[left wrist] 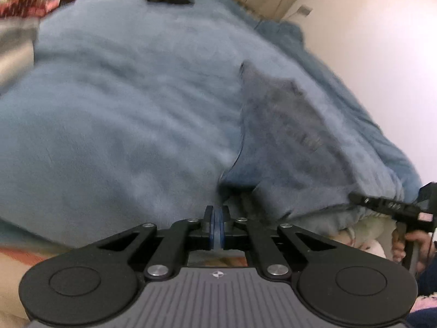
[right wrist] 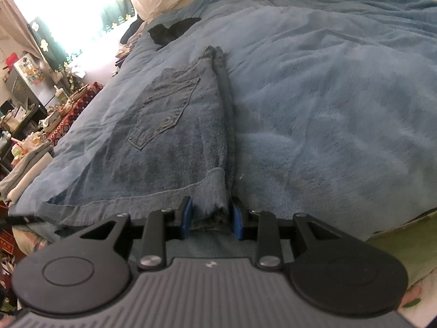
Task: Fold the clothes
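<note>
Blue denim shorts (right wrist: 169, 136) lie flat on a light blue fleece blanket (right wrist: 327, 95), back pocket up, folded lengthwise with the fold edge on the right. My right gripper (right wrist: 210, 218) is open, its blue pads on either side of the near hem corner of the shorts. In the blurred left wrist view the shorts (left wrist: 286, 136) lie ahead to the right. My left gripper (left wrist: 217, 218) has its pads pressed together near the shorts' near left corner; whether cloth is between them is unclear. The right gripper's body (left wrist: 396, 207) shows at the far right.
A black garment (right wrist: 172, 31) lies at the far end of the bed. Left of the bed stand a cluttered table with a red patterned cloth (right wrist: 79, 104), folded clothes (right wrist: 24, 169) and a bright window. A pale wall (left wrist: 368, 41) is beyond the bed.
</note>
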`<state>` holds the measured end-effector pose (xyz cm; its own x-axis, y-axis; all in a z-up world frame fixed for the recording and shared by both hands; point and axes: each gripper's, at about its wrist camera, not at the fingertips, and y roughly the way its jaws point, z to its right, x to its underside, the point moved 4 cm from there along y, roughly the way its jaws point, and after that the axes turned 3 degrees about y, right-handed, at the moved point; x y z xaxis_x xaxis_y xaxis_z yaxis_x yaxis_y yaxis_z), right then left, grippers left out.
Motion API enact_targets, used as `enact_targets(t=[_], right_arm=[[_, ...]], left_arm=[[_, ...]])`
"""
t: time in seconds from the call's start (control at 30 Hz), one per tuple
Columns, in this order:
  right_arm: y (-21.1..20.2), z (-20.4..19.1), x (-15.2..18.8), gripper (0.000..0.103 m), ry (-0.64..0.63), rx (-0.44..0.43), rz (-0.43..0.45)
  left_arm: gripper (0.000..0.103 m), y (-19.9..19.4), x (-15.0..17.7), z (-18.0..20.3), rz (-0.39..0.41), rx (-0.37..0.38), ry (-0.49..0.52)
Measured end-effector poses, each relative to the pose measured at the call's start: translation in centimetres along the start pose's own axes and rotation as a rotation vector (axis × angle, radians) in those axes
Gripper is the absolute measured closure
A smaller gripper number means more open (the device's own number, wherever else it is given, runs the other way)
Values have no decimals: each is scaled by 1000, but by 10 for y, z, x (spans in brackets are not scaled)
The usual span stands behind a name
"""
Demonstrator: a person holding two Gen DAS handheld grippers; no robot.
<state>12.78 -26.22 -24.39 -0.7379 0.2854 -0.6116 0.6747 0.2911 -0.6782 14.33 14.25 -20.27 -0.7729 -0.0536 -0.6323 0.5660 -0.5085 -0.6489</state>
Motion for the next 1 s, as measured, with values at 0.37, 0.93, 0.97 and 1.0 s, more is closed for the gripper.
enact_targets(t=[0.37, 0.93, 0.97, 1.0], right_arm=[[-10, -21, -22, 72, -67, -47, 70], [-14, -22, -31, 89, -115, -112, 61], [-7, -30, -38, 89, -151, -107, 65], [-1, -36, -42, 89, -182, -94, 69]], left_arm=[[99, 52, 4, 31, -94, 13, 149], [100, 45, -22, 76, 6, 39, 225], [100, 53, -28, 84, 9, 43, 235], [100, 63, -32, 91, 8, 38, 251]])
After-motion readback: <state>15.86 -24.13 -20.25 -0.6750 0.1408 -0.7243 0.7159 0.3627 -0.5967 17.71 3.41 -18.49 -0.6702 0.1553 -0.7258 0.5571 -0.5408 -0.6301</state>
